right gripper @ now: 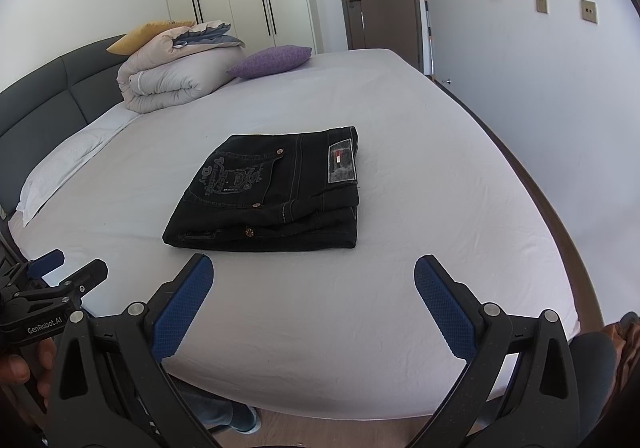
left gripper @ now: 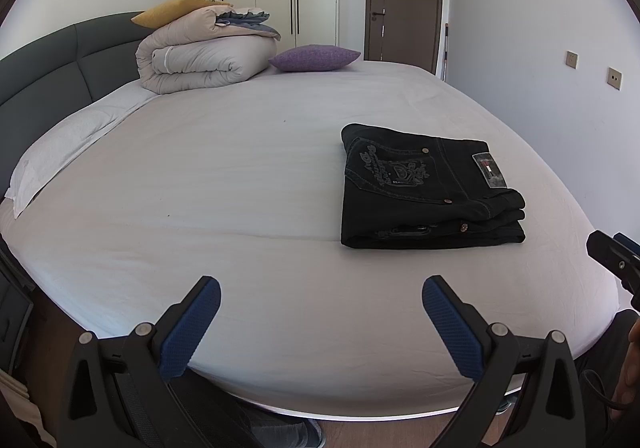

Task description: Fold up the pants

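Note:
A pair of black jeans (left gripper: 428,191) lies folded into a compact rectangle on the white bed sheet (left gripper: 240,175), back pocket embroidery and waistband label facing up. It also shows in the right wrist view (right gripper: 272,195). My left gripper (left gripper: 320,292) is open and empty, hovering over the bed's near edge, left of and nearer than the jeans. My right gripper (right gripper: 312,272) is open and empty, just in front of the jeans. The left gripper also appears at the left edge of the right wrist view (right gripper: 68,272).
A rolled beige duvet (left gripper: 204,55) with a yellow pillow and a purple pillow (left gripper: 316,57) sits at the bed's far end by the grey headboard (left gripper: 52,67). A white pillow (left gripper: 60,151) lies at the left. Wardrobe and brown door stand behind. Wall is close on the right.

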The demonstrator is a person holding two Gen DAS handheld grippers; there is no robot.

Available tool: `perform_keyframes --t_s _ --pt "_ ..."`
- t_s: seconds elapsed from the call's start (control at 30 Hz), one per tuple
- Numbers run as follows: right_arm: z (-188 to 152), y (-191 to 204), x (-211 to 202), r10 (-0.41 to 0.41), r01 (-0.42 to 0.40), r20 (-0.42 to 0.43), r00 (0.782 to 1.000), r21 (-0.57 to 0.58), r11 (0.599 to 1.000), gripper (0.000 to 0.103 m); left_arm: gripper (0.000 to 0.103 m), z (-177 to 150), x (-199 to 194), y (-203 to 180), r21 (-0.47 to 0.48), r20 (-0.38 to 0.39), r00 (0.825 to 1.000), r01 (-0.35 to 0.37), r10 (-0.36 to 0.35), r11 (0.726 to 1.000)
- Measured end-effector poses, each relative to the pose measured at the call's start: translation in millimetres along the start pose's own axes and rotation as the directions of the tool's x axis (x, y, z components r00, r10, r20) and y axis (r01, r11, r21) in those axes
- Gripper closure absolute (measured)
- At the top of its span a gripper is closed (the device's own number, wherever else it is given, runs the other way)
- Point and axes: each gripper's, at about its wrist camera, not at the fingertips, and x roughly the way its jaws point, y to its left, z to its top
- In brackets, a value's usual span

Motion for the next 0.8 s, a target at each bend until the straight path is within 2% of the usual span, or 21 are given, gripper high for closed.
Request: perform_keyframes --t_s 0.8 --pt "-0.8 -0.8 2.0 0.004 -0.004 -0.004 1.0 -0.002 1.0 0.0 0.0 0.0 0.3 -2.0 0.003 -0.002 1.0 -0.002 0.002 1.0"
